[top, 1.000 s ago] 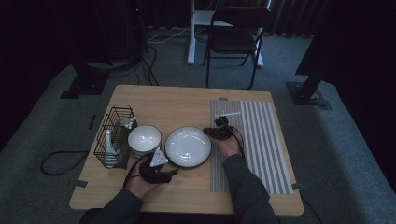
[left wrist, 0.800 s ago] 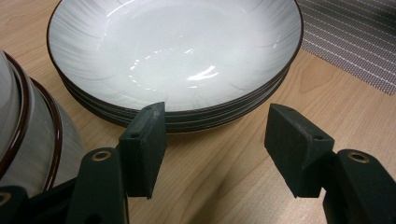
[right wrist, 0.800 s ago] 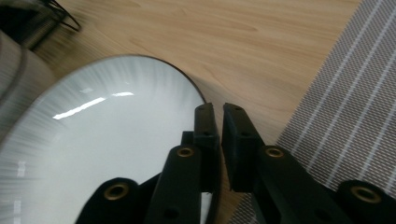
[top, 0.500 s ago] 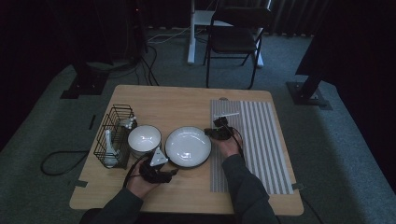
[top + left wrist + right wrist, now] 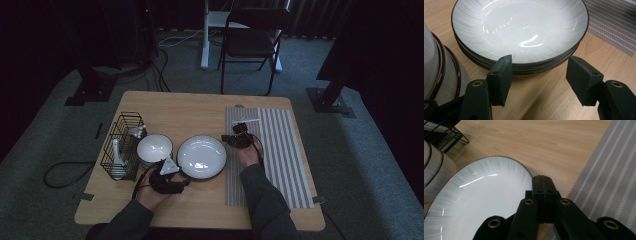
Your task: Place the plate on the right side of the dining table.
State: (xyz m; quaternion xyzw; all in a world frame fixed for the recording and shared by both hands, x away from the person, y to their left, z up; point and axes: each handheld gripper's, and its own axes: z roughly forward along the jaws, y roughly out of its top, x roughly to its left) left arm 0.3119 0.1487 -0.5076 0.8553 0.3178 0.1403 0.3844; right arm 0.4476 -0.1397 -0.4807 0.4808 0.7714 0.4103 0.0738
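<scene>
Between both claws lies the plate stack [image 5: 202,157], touching neither.

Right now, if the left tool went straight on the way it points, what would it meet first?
Most likely the near rim of the stacked plates: the left tool stands open just short of it, low over the table.

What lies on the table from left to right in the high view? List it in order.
Wire rack → small bowl → stack of plates → right tongs → striped mat.
</scene>
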